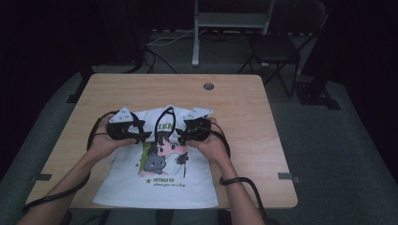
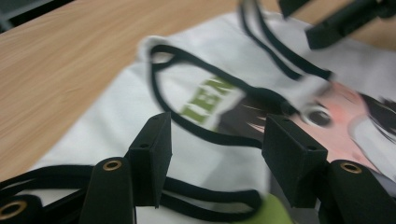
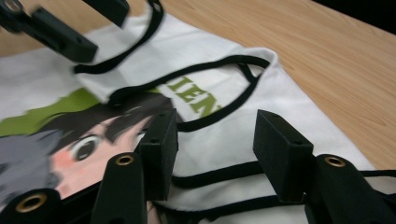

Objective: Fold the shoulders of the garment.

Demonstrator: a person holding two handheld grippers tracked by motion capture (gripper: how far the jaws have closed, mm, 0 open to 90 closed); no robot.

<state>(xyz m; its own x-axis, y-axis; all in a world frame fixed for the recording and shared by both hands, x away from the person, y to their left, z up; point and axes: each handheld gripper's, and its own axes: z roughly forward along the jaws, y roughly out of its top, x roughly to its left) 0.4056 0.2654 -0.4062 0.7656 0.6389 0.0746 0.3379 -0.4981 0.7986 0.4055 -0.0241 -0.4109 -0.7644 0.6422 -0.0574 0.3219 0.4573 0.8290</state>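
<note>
1. While the white shirt (image 1: 159, 173) lies flat at the table's (image 1: 244, 108) near edge, folding looks barely begun.
2. Left gripper (image 1: 141, 136) and right gripper (image 1: 180, 136) hover over the collar, jaws spread, gripping nothing.
3. Remaining: sleeves, body folds.

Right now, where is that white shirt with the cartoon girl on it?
In the high view the white shirt lies flat on the wooden table, toward its near edge, under the left gripper and right gripper.
</note>
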